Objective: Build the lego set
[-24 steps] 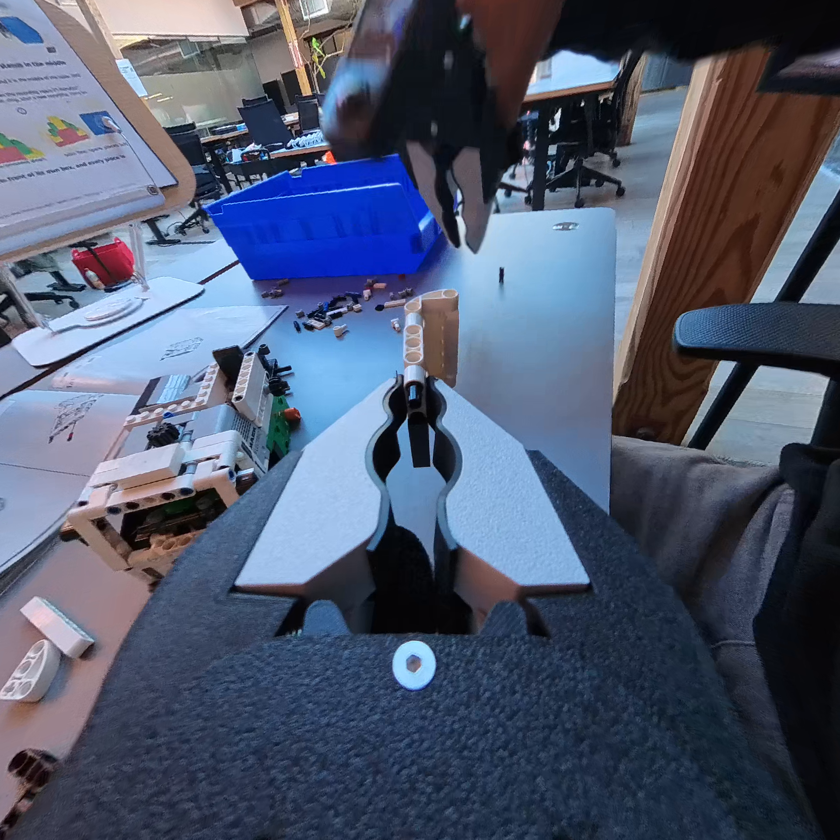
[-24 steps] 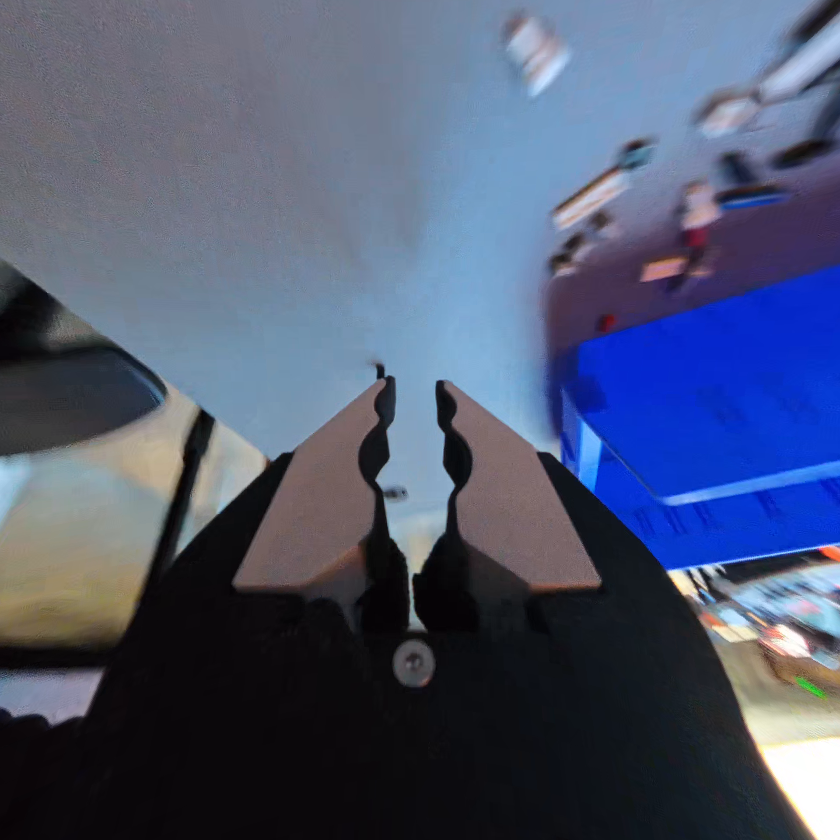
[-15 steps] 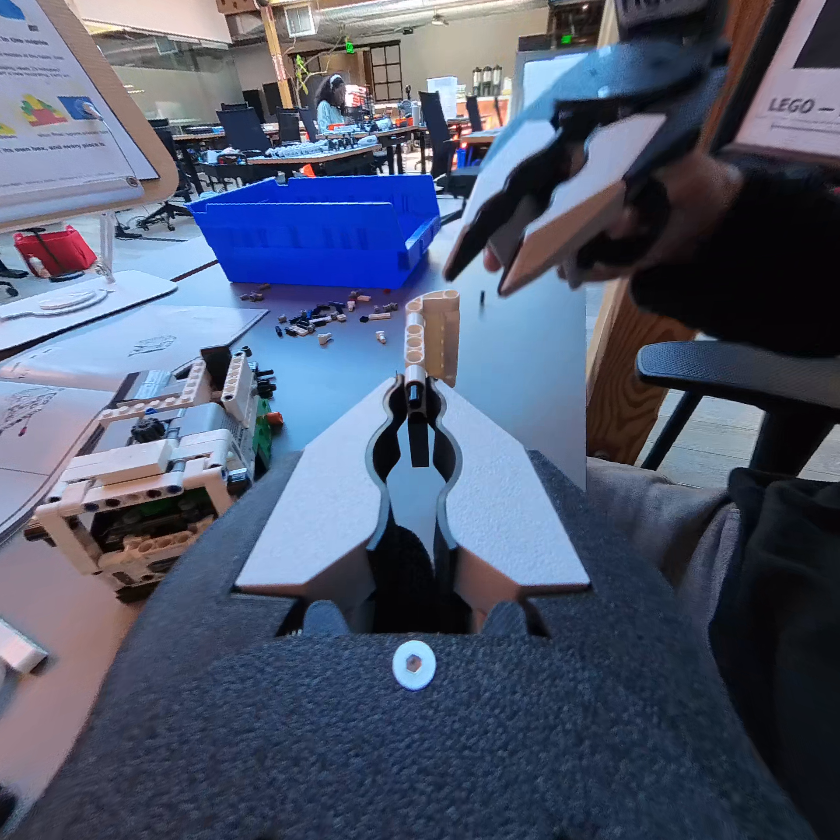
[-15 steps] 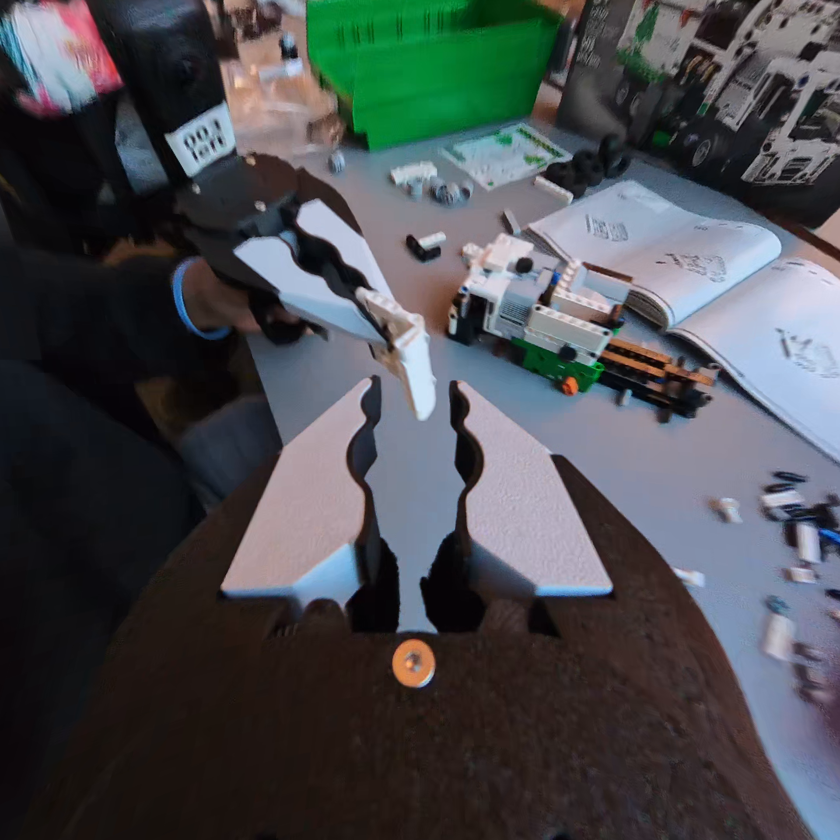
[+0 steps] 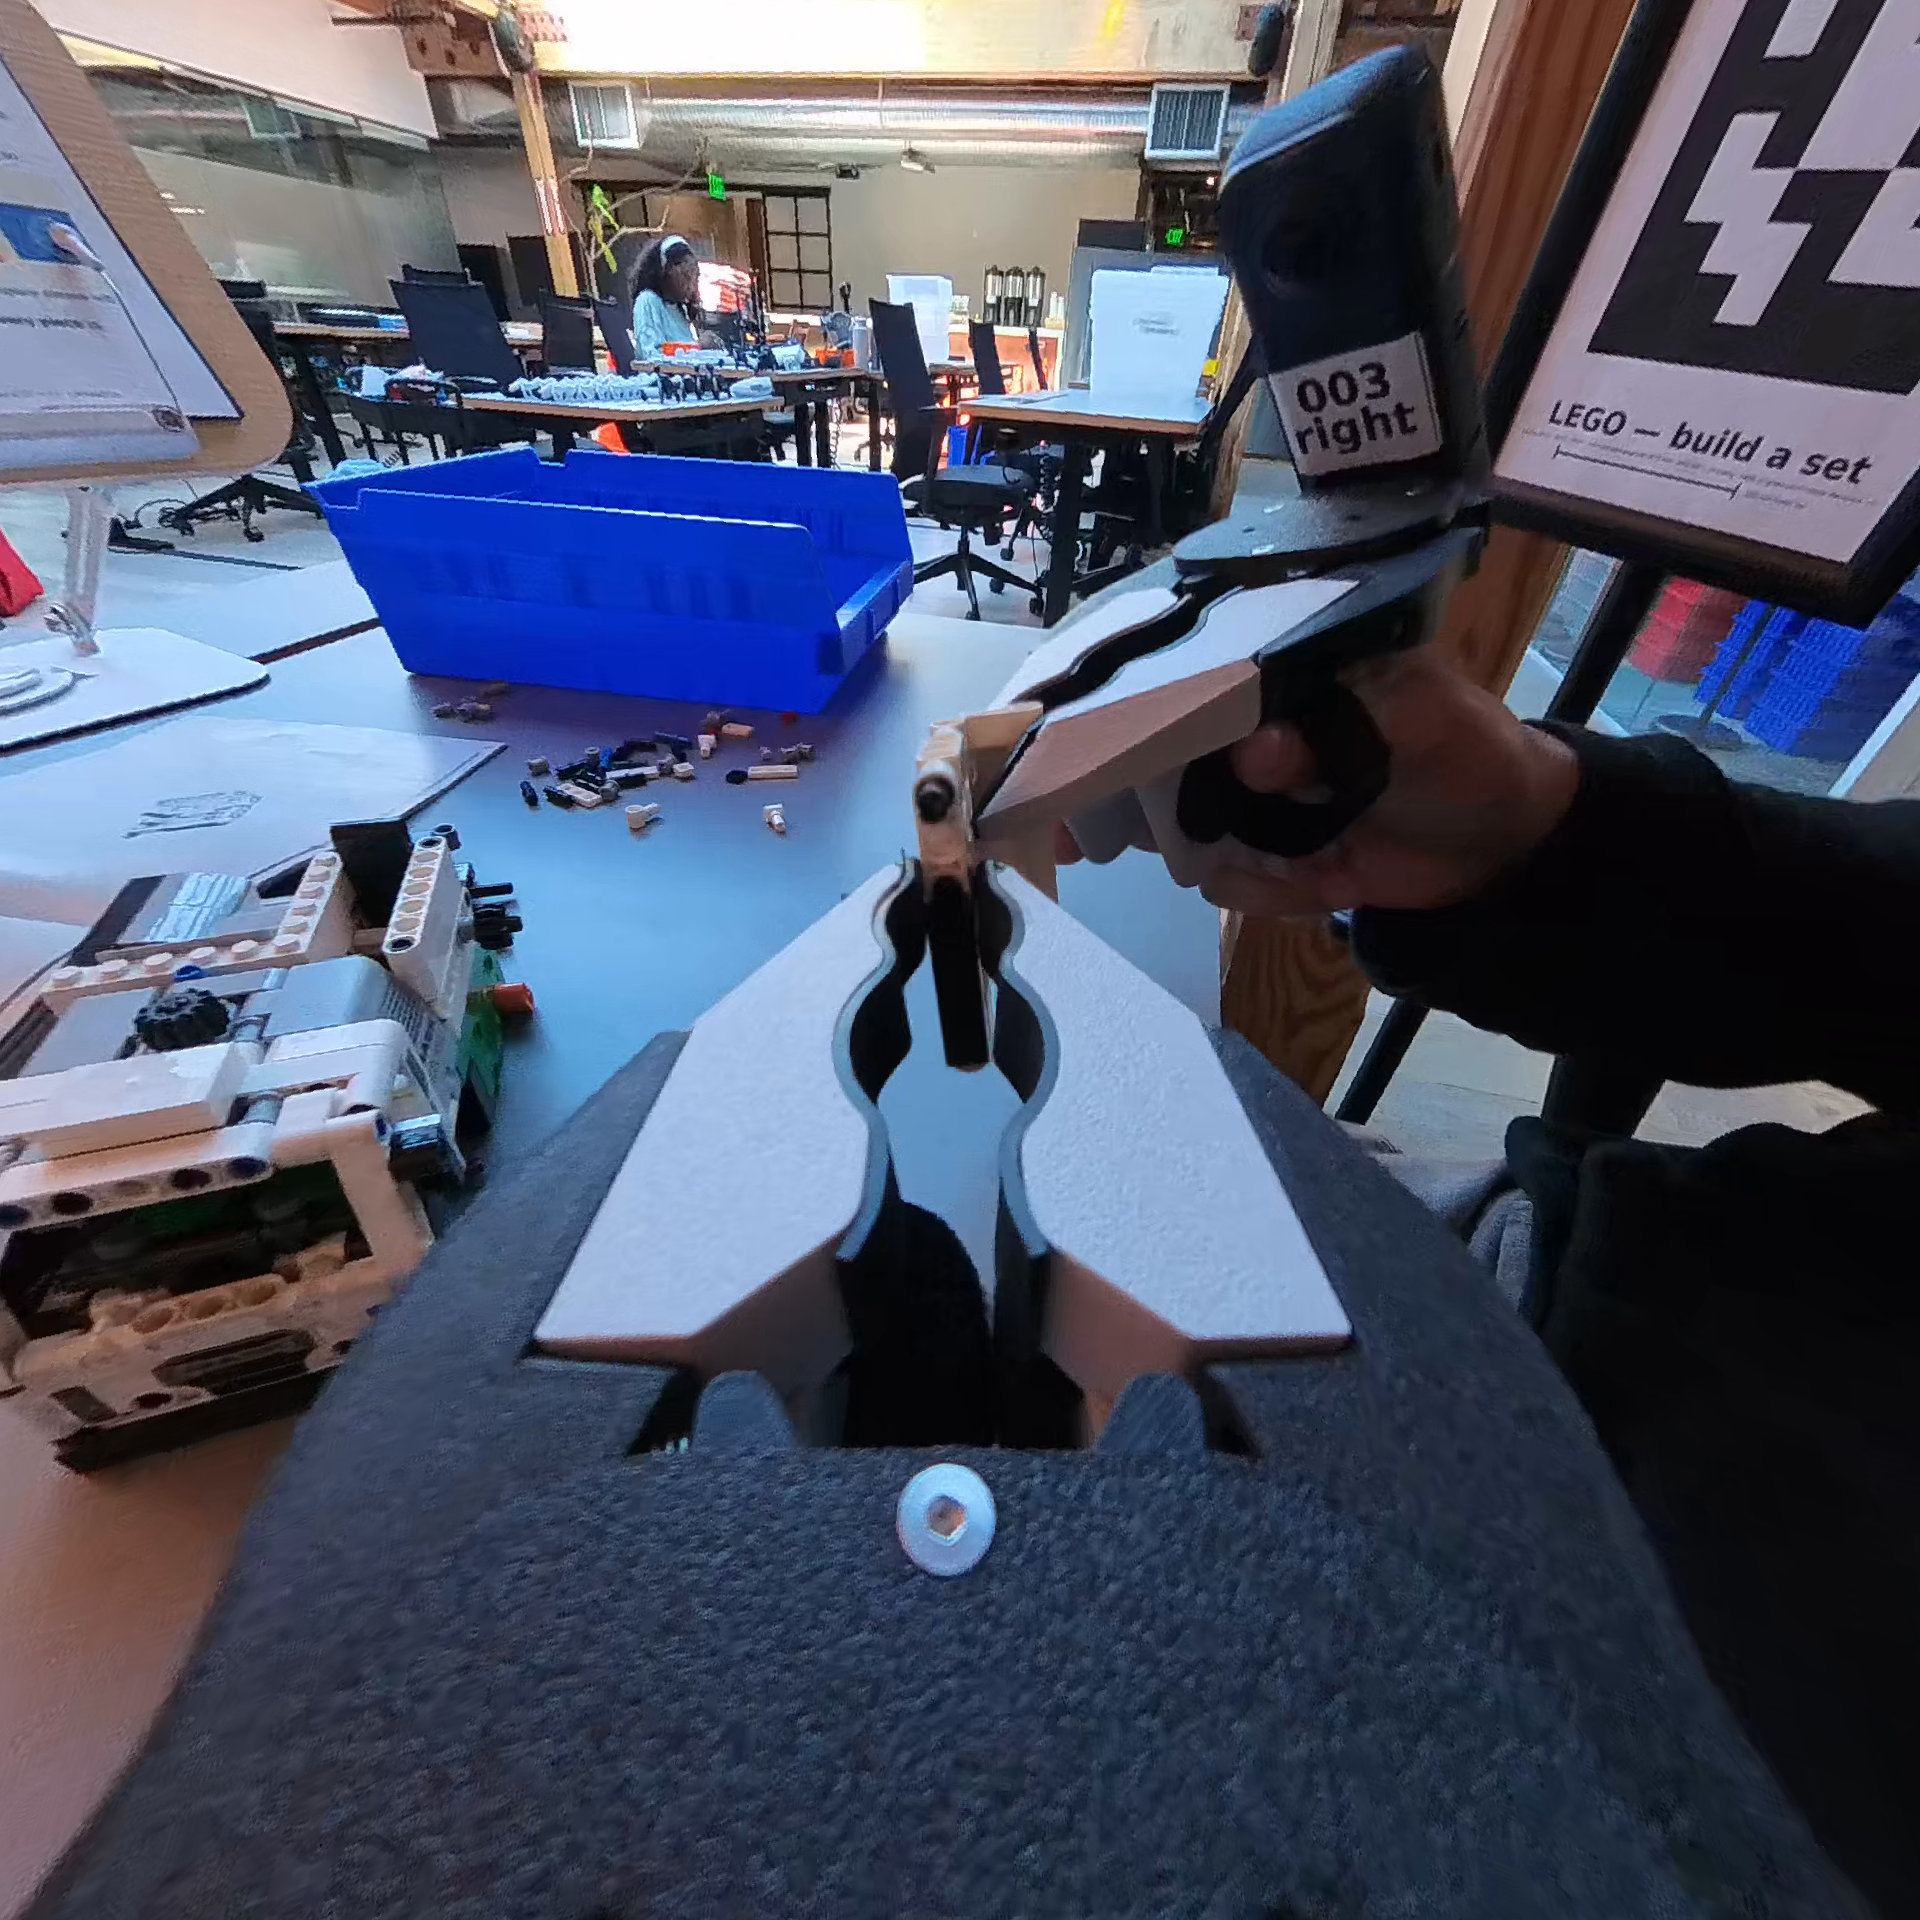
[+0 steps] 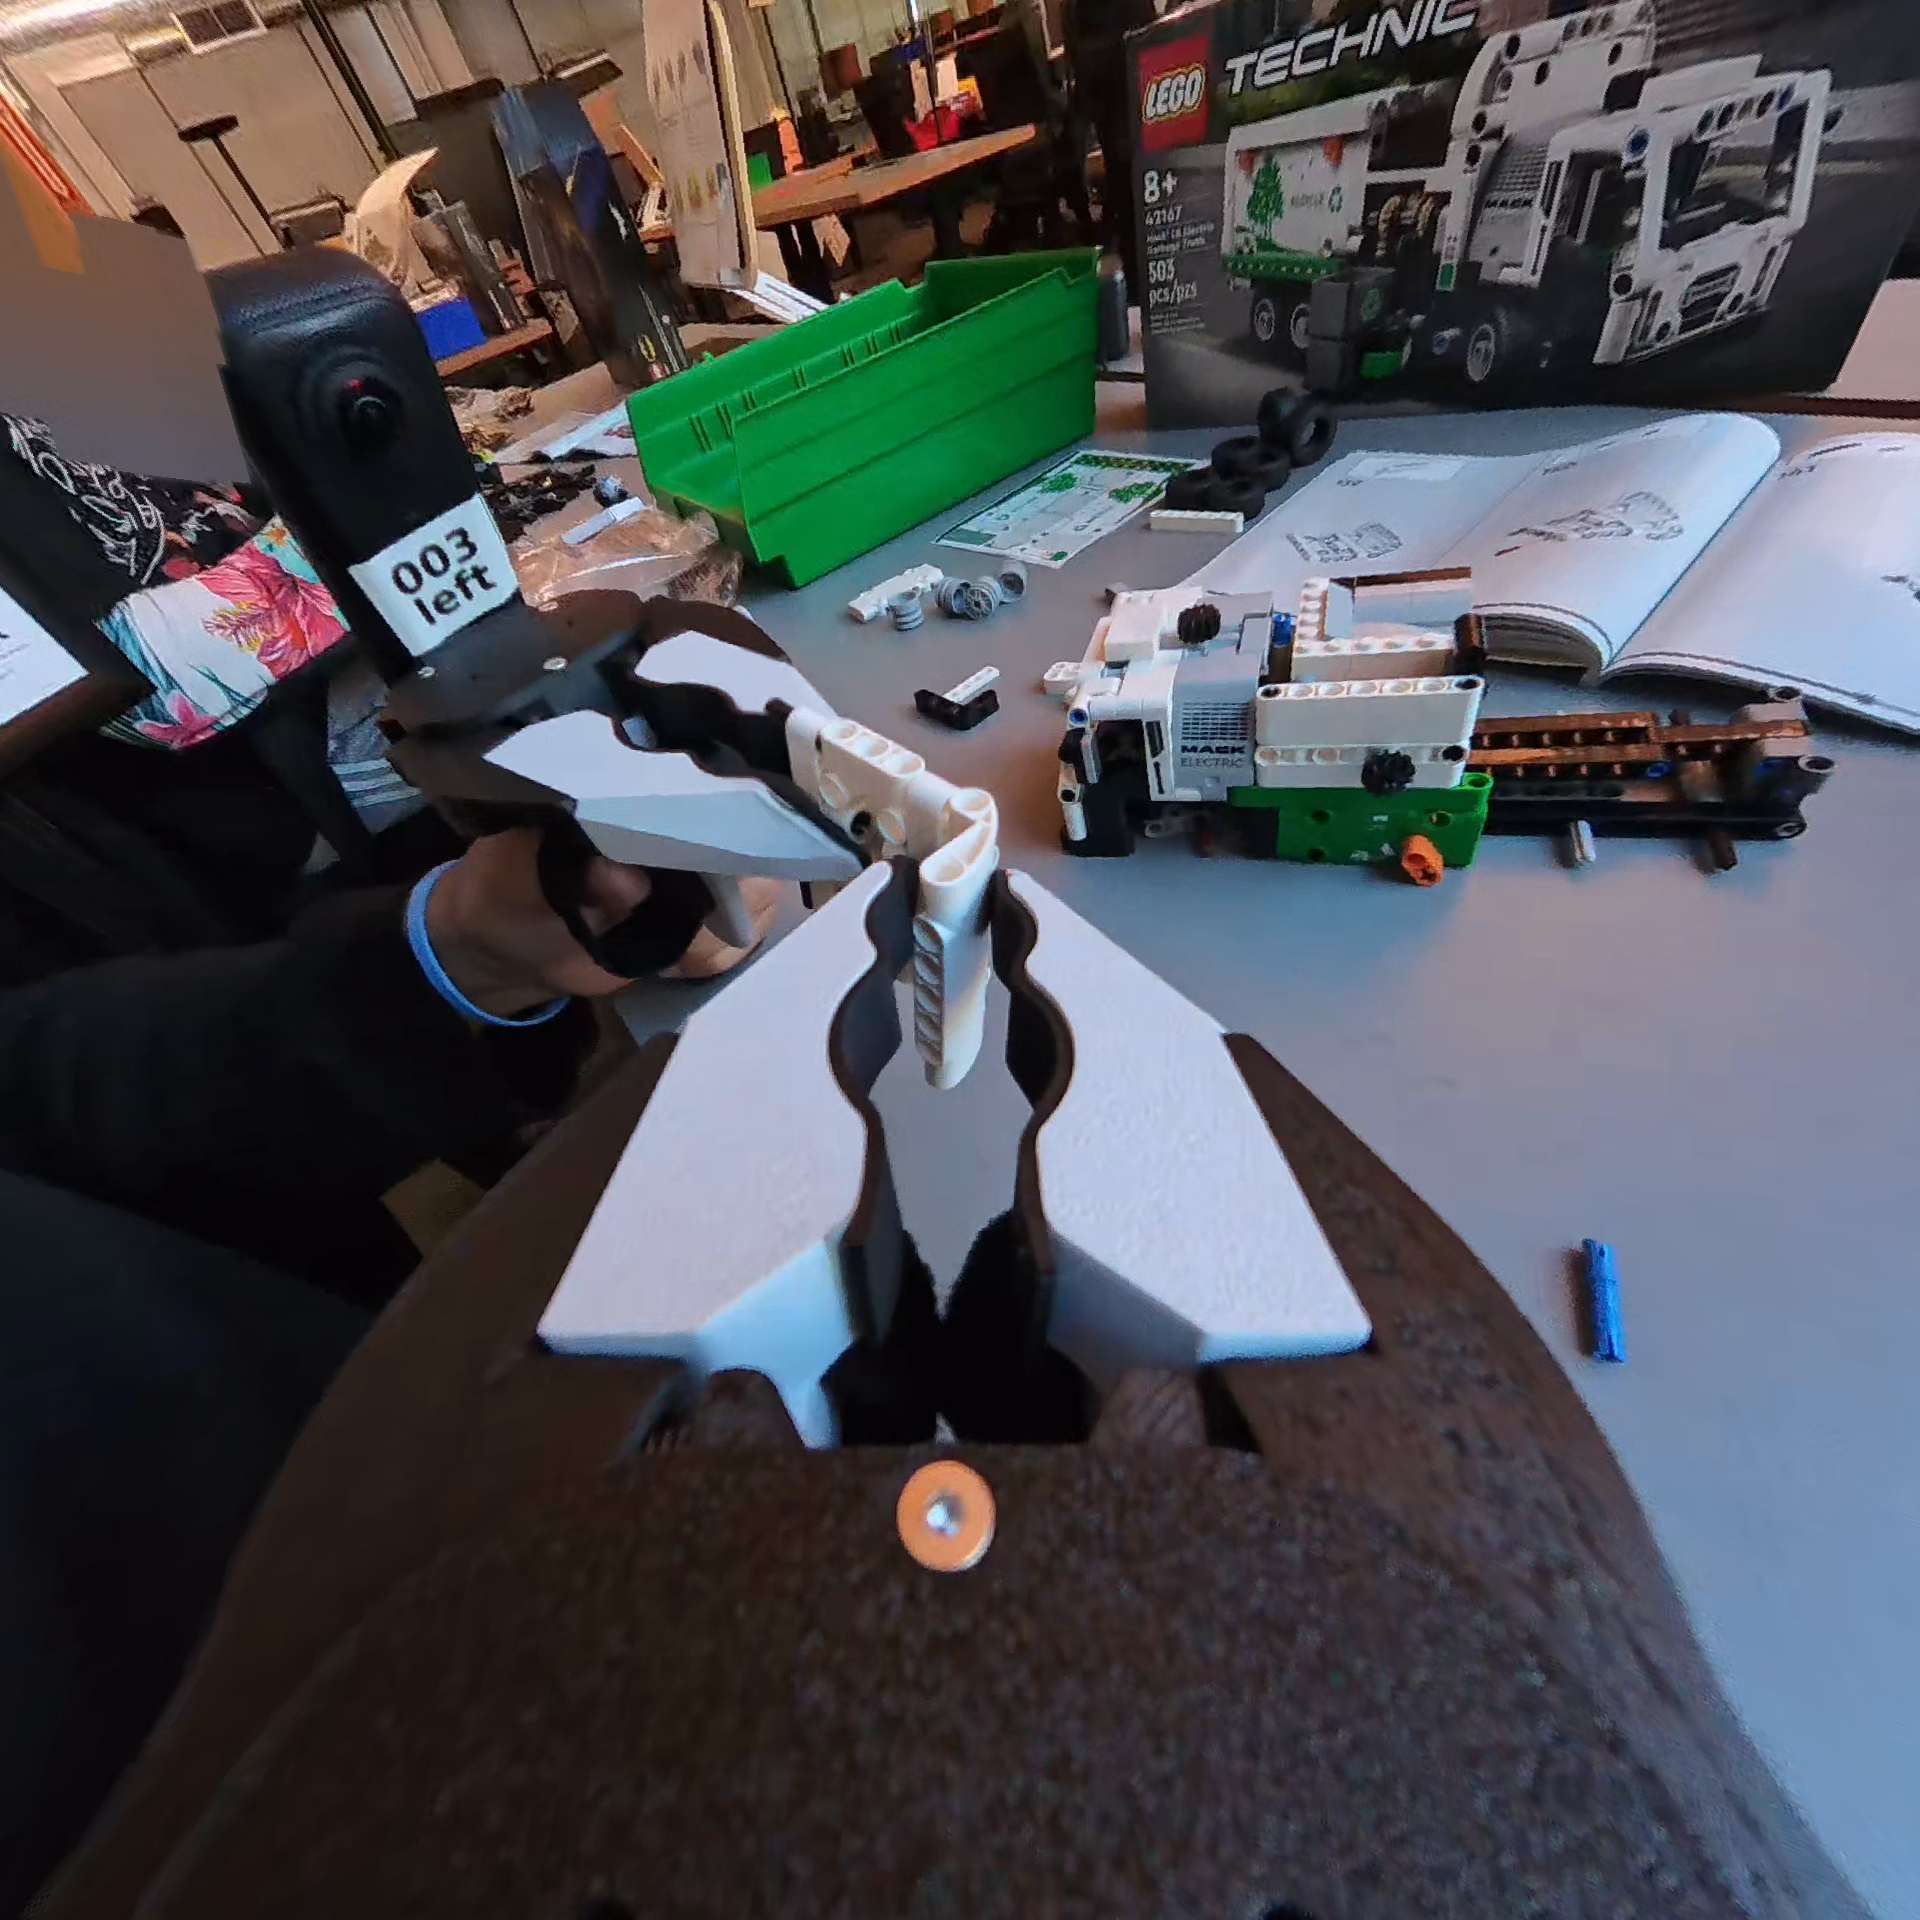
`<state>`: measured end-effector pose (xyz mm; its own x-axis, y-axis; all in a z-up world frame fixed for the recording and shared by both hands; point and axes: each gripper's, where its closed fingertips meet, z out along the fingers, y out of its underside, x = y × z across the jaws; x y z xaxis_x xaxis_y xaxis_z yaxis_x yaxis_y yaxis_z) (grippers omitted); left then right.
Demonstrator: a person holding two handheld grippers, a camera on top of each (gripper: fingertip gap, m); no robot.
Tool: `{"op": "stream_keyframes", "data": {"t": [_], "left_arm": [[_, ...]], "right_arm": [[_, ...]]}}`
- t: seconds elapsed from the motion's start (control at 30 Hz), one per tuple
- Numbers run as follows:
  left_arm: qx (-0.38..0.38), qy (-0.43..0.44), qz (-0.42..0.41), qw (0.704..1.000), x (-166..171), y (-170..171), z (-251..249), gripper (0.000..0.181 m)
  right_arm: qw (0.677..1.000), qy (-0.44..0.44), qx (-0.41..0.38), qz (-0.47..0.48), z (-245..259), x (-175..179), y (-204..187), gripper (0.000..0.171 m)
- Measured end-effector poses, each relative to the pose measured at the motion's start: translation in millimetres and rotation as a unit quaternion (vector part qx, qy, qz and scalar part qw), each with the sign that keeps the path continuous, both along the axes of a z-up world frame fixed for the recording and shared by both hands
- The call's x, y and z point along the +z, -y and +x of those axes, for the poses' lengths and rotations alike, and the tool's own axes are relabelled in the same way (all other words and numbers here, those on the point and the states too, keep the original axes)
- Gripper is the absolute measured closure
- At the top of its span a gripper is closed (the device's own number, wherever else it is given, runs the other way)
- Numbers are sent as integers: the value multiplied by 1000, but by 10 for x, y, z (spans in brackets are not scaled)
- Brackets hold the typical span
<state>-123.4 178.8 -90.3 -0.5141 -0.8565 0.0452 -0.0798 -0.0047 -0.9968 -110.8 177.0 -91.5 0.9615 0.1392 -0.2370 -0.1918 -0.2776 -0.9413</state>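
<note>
Both hand-held grippers meet in mid-air above the near edge of the desk, on one white L-shaped Technic beam.

Left hand-held gripper: fingers clamped on a black axle that sticks out of the beam's end; the beam stands just past its tips. From the right wrist view the same gripper comes in from the left, with the perforated arm of the beam projecting from it.

Right hand-held gripper: fingers pinched on the other arm of the beam, which hangs down between them. In the left wrist view it comes in from the right, tips on the beam, with the person's hand around the black handle.

Partly built truck sits on the desk well apart from the grippers: white cab, grey grille, green base, dark chassis rails trailing behind. The left wrist view shows it at lower left.

Also on the desk:
- open instruction booklet just behind the truck
- green bin and the set's box farther back
- black tyres and a sticker sheet between bin and booklet
- small grey wheel hubs near the cab
- one blue pin, alone at right
- blue bin with loose small parts scattered in front of it
</note>
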Motion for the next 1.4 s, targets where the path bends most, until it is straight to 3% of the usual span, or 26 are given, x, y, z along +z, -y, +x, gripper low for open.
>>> {"op": "stream_keyframes", "data": {"t": [0.2,0.43,0.67,0.8,1.07,1.4], "left_arm": [[-5,6,10,1000,-1,46,-11,174],[3,24,-1,1000,55,54,-17,175],[28,37,11,999,73,21,-11,175],[42,34,-7,999,91,-55,15,175],[80,12,7,997,23,-120,133,175],[72,-29,35,996,-114,-18,441,175]], "right_arm": [[1000,25,6,-9,-4,13,47,157],[999,-47,18,1,-14,27,49,157],[999,39,21,28,80,227,421,145],[991,117,-53,-29,607,65,838,146],[968,95,-171,-158,1637,-359,1617,142],[927,154,-114,-322,2110,-752,1618,150]]}}
